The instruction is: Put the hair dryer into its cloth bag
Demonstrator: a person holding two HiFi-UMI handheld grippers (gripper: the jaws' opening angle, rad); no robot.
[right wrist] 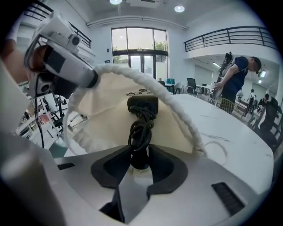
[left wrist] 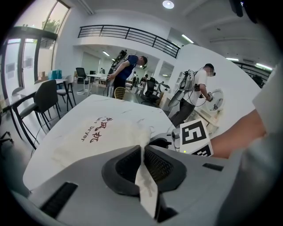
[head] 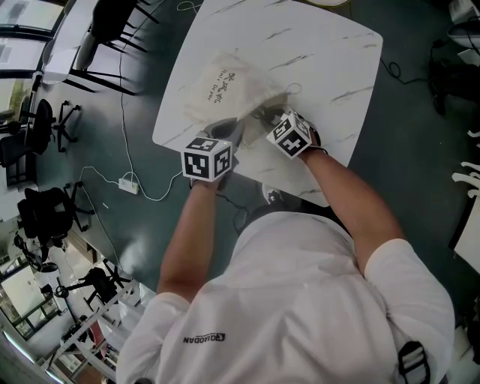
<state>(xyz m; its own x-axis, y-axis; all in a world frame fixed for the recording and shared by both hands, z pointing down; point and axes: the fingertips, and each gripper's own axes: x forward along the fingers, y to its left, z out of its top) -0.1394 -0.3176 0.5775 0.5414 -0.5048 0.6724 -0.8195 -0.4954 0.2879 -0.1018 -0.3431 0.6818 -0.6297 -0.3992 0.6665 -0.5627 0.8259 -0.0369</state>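
Note:
A cream cloth bag (head: 225,86) with dark print lies on the white marble table (head: 330,60). My left gripper (head: 229,133) is shut on a strip of the bag's rim (left wrist: 146,183) and holds the mouth up. In the right gripper view the bag's mouth (right wrist: 177,106) gapes wide, with the black hair dryer (right wrist: 142,105) lying inside, handle end toward me. Its bundled cord (right wrist: 139,132) runs back between the pads of my right gripper (right wrist: 140,161), which press on it. The left gripper (right wrist: 66,62) shows at the upper left of that view. The dryer's far end is hidden in the bag.
The table's near edge (head: 247,176) runs just under both grippers. Black chairs (head: 112,22) stand at the far left, and a white cable with a power strip (head: 127,182) lies on the floor. Two people (left wrist: 128,66) (left wrist: 199,88) stand in the background.

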